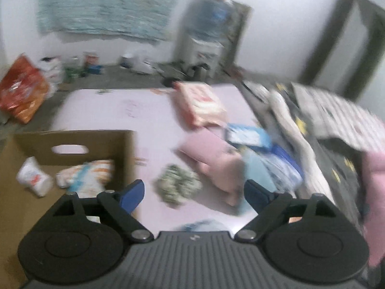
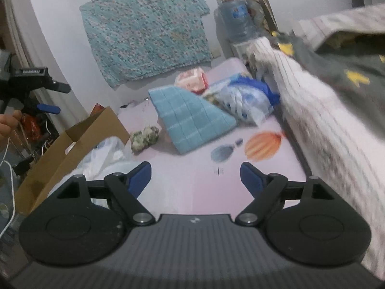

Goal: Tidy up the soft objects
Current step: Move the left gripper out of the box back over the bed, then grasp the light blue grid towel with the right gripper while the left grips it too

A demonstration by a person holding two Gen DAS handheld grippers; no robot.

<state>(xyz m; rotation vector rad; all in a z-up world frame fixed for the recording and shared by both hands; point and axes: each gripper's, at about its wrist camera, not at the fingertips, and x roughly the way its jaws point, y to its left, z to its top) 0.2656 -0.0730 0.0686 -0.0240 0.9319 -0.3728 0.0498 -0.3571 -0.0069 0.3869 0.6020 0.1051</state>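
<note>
Both the left gripper (image 1: 194,193) and right gripper (image 2: 195,177) jaws spread, empty, above pink bed sheet (image 2: 204,187); mottled green-white soft bundle (image 2: 144,137) lies crumpled beside cardboard box (image 1: 72,142), light-blue quilted towel (image 2: 190,118) just behind.

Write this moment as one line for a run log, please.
left gripper: open, empty | right gripper: open, empty | cardboard box: holds two soft packs | green bundle, blue towel: on pink sheet
</note>
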